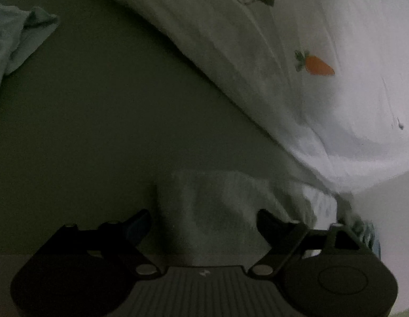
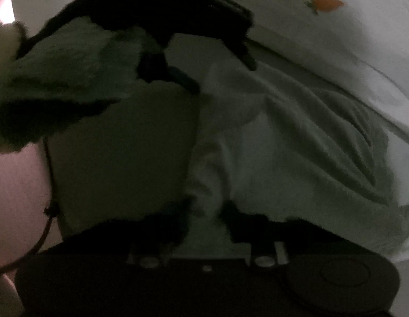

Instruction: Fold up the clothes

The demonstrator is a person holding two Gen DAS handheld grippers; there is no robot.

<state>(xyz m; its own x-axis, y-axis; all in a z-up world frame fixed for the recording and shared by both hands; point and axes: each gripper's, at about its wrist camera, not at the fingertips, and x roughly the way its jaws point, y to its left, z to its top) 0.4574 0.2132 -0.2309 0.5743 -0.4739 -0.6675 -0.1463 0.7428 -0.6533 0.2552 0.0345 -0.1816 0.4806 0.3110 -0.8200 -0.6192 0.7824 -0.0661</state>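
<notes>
Looking down through dim light, I see the biggest thing first: a white bedsheet [image 1: 323, 100] printed with small figures, sloping across the upper right of my left wrist view and along the top of my right wrist view. Beside it lies a plain greenish-grey surface [image 1: 111, 132] that fills most of the left view; I cannot tell what it is.

Next comes the pale towel-like cloth [image 2: 297, 145] I am folding. In the right view it lies rumpled on the right, its far edge close under the sheet, with a strip running down toward me. My right gripper [image 2: 207, 211] has that strip between its fingers; the picture is dark and blurred, and the jaws look drawn in on the cloth.

In the left view a fold of the same pale cloth [image 1: 217, 203] rises between the fingers of my left gripper [image 1: 204, 222]. The fingertips stand a little apart with the cloth filling the gap, and I cannot tell whether the pads press on it. Seen from the right view, that left gripper [image 2: 220, 76] shows as a dark shape over the cloth.

A crumpled light-blue garment [image 1: 16, 37] lies at the far left, well apart.

Smallest is an orange carrot print [image 1: 316, 64] on the sheet.
</notes>
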